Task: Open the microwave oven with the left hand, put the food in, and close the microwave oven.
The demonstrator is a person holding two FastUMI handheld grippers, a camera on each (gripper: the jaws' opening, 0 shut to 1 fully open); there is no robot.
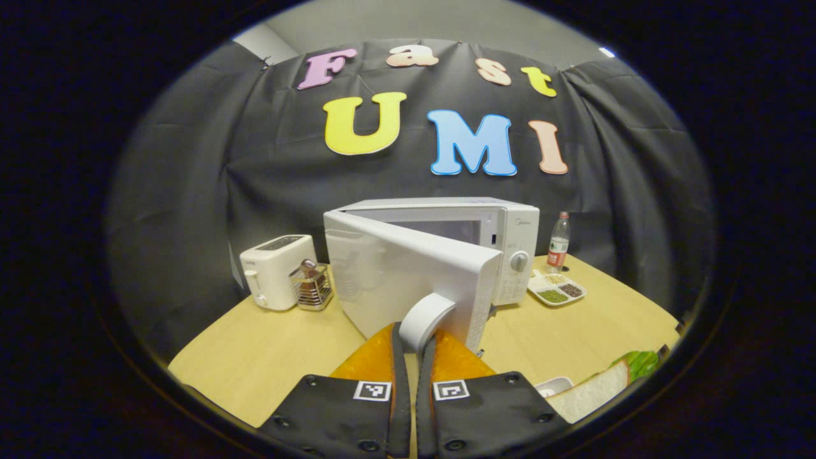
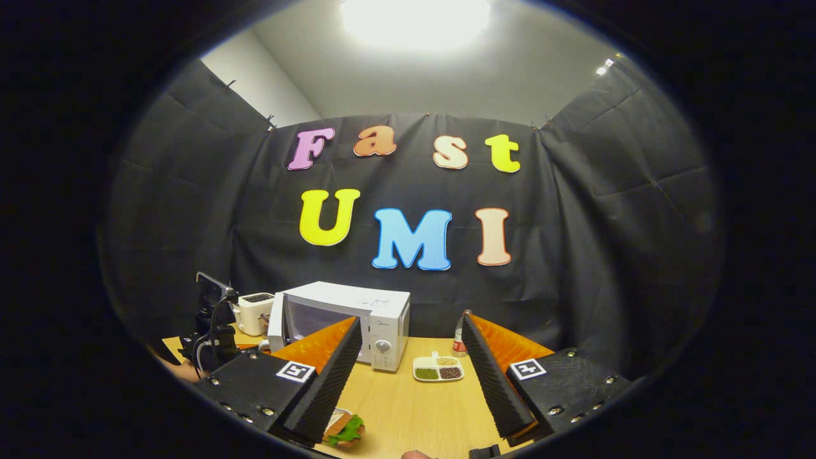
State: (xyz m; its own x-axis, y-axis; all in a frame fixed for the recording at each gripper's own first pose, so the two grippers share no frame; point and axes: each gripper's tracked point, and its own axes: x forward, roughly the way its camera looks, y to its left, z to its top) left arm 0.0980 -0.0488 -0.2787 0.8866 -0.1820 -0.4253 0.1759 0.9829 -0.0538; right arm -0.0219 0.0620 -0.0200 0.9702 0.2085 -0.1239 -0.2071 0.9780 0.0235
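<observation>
The microwave (image 1: 446,255) carries a small brand mark above its knob, too small to read. The bottle (image 1: 559,242) label is likewise illegible.

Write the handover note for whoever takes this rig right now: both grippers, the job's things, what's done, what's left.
Left gripper: shut on the door handle of the microwave, door swung partly open.
Right gripper: open, holding nothing, hanging above the table.
Sandwich: on its plate on the table, below the right gripper, untouched.
Done: door grasped and partly opened.
Left: open the door fully, pick up the sandwich, put it inside, close the door.
</observation>
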